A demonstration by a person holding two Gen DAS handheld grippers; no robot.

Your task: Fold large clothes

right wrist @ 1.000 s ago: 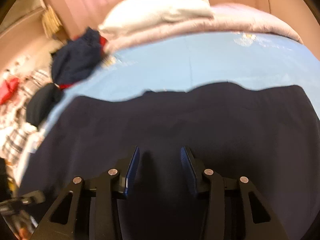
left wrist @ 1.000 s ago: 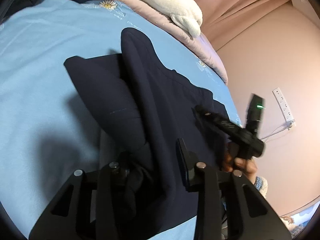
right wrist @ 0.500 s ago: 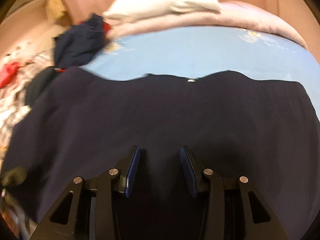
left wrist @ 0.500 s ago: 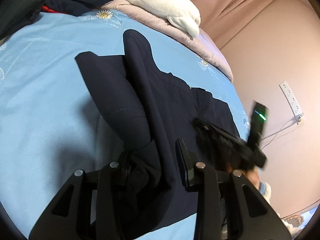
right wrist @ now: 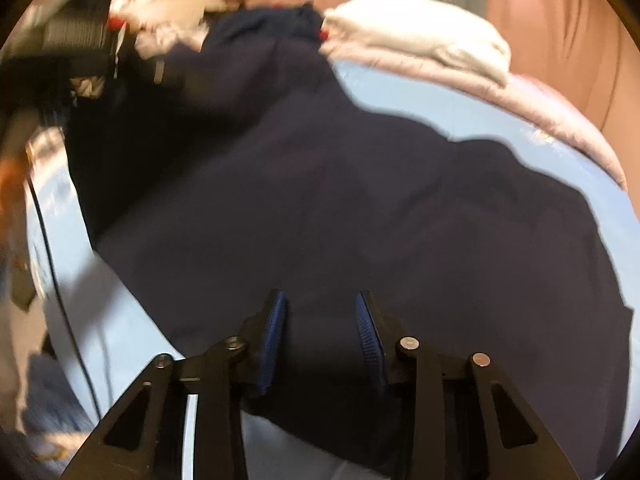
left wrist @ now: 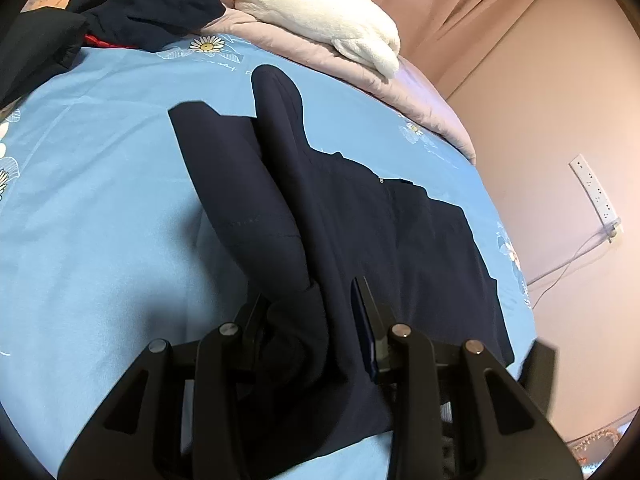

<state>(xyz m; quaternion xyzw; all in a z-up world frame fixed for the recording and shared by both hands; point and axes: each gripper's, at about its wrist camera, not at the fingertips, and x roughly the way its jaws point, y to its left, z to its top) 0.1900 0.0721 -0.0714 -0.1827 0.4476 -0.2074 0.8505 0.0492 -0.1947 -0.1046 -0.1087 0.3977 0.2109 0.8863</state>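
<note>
- Left gripper (left wrist: 310,322), angled down over the bed, clamps a bunched fold of the navy garment (left wrist: 360,220) between its fingers.
- Navy garment lies spread on the light-blue sheet (left wrist: 100,220), one sleeve folded across its body.
- White pillow (left wrist: 320,8) rests on a pink quilt (left wrist: 420,96) at the bed's far edge, beside a heap of dark clothes (left wrist: 140,0).
- Right gripper (right wrist: 320,332) tilts down over the garment's near edge, cloth between its parted blue pads (right wrist: 366,332); whether they press it is unclear. Its jaws have just been closing.
- Compared with a second ago, the right gripper's view has swung sideways, and it has left the left camera's sight.
</note>
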